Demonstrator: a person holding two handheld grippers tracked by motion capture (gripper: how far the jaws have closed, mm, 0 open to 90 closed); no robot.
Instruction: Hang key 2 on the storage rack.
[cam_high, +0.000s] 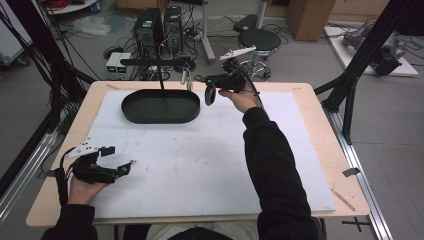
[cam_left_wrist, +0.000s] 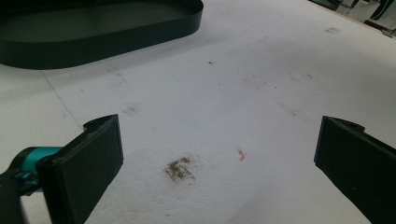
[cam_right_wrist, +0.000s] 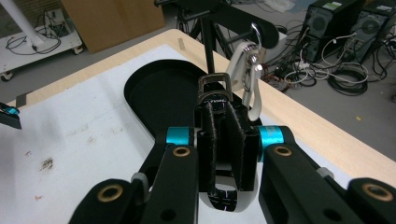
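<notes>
Both sleeves were black. Each gripper was black with a grey three-cornered plate and trailing black cable. Right gripper: teal bands, brass-ringed pivots, black jaws.

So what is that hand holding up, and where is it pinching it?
The right gripper pinches a black strap just below its metal buckle; the strap's lower loop hangs beneath the fingers.

Your oval tray sits on the mat at the table's far side, left of centre. A stand rises from the tray, and carabiners hang from its arm, just right of the tray.
</notes>
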